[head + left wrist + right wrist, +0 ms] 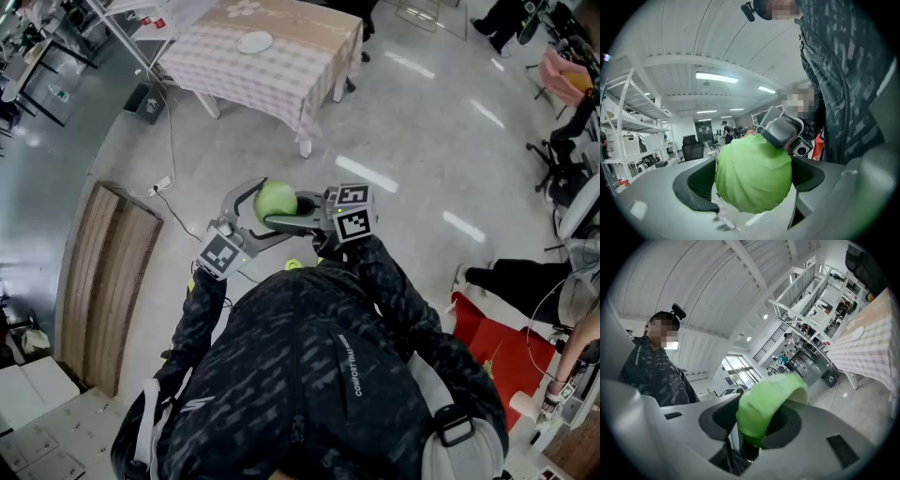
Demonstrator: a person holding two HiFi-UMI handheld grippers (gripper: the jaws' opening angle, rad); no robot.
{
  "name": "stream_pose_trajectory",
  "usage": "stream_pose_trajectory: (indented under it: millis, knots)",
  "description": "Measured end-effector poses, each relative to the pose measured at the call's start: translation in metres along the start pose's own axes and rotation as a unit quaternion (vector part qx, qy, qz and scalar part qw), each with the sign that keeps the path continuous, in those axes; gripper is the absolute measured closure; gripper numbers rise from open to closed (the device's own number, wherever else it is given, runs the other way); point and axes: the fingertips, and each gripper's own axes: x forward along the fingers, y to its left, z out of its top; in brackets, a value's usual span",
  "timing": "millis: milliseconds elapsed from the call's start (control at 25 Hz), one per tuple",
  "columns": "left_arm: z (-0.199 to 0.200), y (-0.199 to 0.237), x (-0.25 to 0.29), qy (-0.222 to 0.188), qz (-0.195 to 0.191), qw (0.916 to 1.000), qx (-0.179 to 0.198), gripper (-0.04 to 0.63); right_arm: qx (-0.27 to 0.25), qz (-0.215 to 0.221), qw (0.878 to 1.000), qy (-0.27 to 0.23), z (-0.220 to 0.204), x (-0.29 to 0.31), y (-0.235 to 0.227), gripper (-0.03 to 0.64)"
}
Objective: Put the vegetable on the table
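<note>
The cabbage (275, 199) hangs in the air in front of the person, well apart from the checked-cloth table (281, 80), so the carry and the set-down are both left. The right gripper (752, 427) is clamped narrow on its leafy edge. The left gripper (754, 199) stands at its widest around the head (neither pad visibly pressing). Only the head view shows the stretch of floor to the table, and only the left gripper view shows the right gripper biting the cabbage's top.

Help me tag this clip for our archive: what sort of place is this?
Probably a large lab or workshop hall: metal shelving racks, office chairs, a polished floor and a cloth-covered table, under ceiling strip lights.
</note>
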Motion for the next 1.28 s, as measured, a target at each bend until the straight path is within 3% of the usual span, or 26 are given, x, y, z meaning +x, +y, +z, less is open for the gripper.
stream_pose_trajectory:
  millis: [1280]
  knots:
    - [-0.014, 0.003, -0.037, -0.002, -0.002, 1.0000, -0.004, 0.130, 0.011, -0.002, 1.000, 0.000, -0.015, 0.037, -0.002, 0.499]
